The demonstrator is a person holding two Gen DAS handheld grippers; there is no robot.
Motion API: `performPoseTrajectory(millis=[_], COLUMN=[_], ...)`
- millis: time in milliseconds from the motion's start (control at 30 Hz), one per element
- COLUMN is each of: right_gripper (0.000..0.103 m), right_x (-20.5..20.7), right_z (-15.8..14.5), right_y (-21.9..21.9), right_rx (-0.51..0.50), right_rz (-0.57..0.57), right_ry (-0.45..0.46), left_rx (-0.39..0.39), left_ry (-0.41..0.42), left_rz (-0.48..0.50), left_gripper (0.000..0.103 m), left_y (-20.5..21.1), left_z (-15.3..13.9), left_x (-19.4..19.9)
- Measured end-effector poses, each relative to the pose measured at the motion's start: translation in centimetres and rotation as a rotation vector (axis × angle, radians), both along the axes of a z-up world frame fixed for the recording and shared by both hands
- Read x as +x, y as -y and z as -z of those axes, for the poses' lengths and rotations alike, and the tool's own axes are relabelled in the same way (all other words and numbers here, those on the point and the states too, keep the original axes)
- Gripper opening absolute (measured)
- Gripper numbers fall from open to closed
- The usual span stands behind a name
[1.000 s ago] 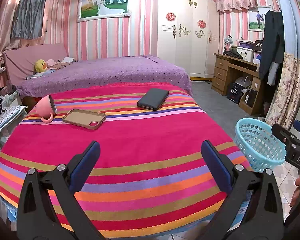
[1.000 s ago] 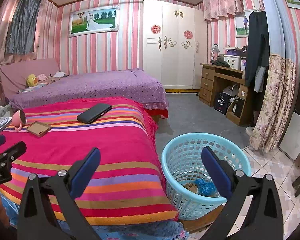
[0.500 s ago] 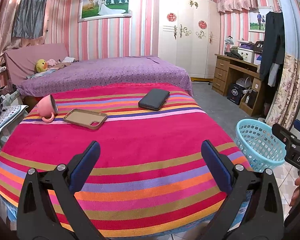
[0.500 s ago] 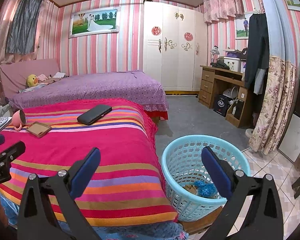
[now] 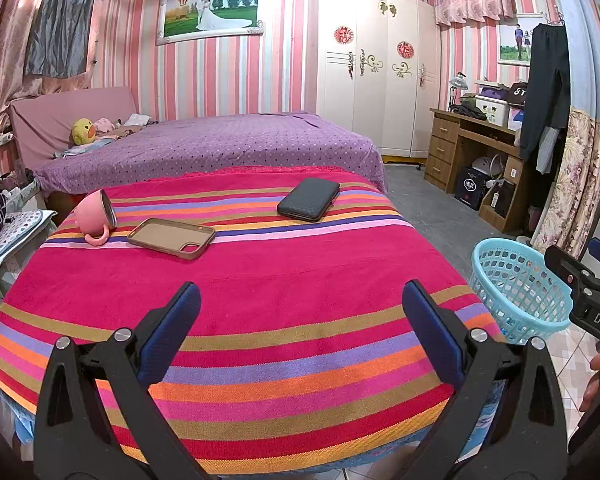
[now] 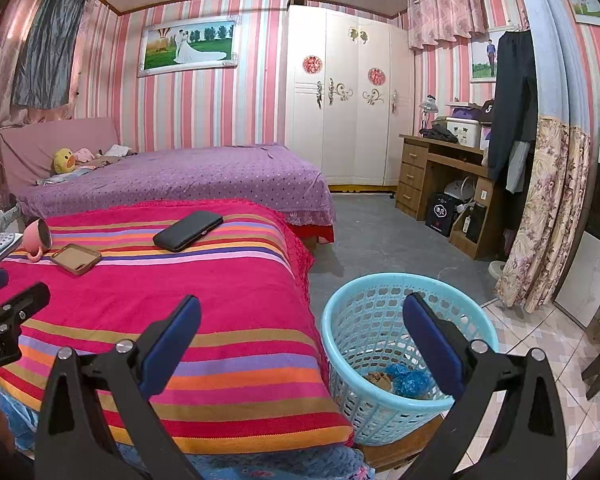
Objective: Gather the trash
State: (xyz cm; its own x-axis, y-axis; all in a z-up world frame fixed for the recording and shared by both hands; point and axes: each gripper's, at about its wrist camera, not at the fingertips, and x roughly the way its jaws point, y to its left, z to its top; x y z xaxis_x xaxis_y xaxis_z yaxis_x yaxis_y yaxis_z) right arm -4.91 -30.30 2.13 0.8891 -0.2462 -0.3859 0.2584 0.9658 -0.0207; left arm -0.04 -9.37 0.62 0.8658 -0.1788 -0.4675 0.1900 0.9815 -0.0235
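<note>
Mug (image 5: 93, 218), phone case (image 5: 171, 237), wallet (image 5: 309, 199) — on striped cloth (image 5: 236, 304).

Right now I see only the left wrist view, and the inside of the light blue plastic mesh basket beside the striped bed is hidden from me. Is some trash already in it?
Observer: Yes. At the bottom of the light blue plastic mesh basket lie crumpled blue wrappers and, beside them, a brown crumpled scrap.
Operator: Thank you. Is the right claw holding anything?
Observer: No. The right claw is open and empty, held close to the basket.
</note>
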Motion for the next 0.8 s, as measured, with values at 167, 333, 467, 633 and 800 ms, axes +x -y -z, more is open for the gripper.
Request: performPoseTrajectory(millis=[167, 333, 467, 633, 800], right_gripper=[0.098, 0.098, 0.098, 0.098, 0.098], right_x=[0.00, -0.01, 0.02, -0.03, -0.02], right_z=[-0.13, -0.18, -0.20, -0.45, -0.54], right_y=[0.13, 0.10, 0.12, 0.10, 0.10], right_rx=[-0.002, -0.003, -0.003, -0.007, -0.009], right_rz=[0.000, 0.000, 0.000, 0.001, 0.000], right_ry=[0.002, 0.002, 0.005, 0.008, 0.010], left_rx=[-0.001, 0.001, 0.000, -0.002, -0.002], left_ry=[-0.002, -0.001, 0.001, 0.006, 0.005], left_rz=[0.000, 0.000, 0.001, 0.000, 0.001], left_gripper=[0.097, 0.097, 0.097, 0.097, 0.097], left_y=[-0.04, 0.01, -0.01, -0.11, -0.13], left_z=[-0.01, 0.05, 0.01, -0.14, -0.16], left_x=[0.01, 0.02, 0.01, -0.03, -0.04])
